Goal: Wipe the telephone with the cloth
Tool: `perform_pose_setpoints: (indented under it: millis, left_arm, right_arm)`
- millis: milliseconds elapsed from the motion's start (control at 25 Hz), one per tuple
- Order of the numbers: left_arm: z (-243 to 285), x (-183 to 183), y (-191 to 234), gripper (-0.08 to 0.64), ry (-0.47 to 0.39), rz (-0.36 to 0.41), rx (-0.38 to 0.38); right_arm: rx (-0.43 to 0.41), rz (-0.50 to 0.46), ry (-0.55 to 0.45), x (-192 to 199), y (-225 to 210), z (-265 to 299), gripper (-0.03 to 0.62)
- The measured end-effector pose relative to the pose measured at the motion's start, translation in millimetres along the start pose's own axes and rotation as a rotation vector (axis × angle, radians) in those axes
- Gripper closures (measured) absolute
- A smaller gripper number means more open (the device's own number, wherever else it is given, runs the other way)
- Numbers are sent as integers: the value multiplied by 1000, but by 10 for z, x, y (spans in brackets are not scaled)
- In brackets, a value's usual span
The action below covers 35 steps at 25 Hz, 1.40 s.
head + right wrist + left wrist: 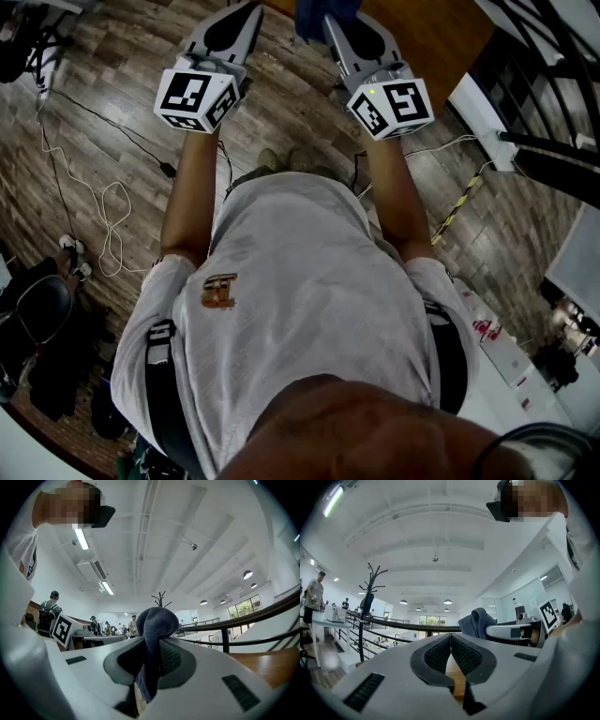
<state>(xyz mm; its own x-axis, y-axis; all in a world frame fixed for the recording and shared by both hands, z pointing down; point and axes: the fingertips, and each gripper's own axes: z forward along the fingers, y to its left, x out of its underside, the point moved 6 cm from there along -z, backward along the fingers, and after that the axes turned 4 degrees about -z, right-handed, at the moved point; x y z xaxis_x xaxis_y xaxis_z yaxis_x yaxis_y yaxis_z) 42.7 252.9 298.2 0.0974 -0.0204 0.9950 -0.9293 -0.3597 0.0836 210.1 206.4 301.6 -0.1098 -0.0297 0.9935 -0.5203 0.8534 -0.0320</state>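
No telephone shows in any view. My right gripper (152, 644) is shut on a dark blue cloth (156, 620), which bulges out above the jaws and hangs down between them. In the head view the cloth (323, 14) sits at the tip of the right gripper (330, 21), raised in front of the person's chest. My left gripper (450, 638) is shut with nothing between its pads, held level beside the right one (246, 7). From the left gripper view, the cloth (477, 622) appears just to the right.
A wooden tabletop (427, 28) lies ahead of the grippers. Cables (103, 202) and a white power strip (487, 127) lie on the plank floor. A dark railing (393, 625) and a coat stand (370, 597) stand beyond. Several people are far off.
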Motion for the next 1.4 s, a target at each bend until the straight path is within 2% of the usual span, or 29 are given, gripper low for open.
perform_pose_setpoints:
  millis: [400,1000,1400]
  left_arm:
    - [-81,-60,310,541,-8,-7,14]
    - [-182,-73,915,540,-26,1,66]
    - [1,-50,1225,540,-14,3,62]
  right_arm:
    - [7,-17,16,-1,171,266,520]
    - [68,-41,41,86,398,706,520]
    - [79,-22,41,172,248,978,520]
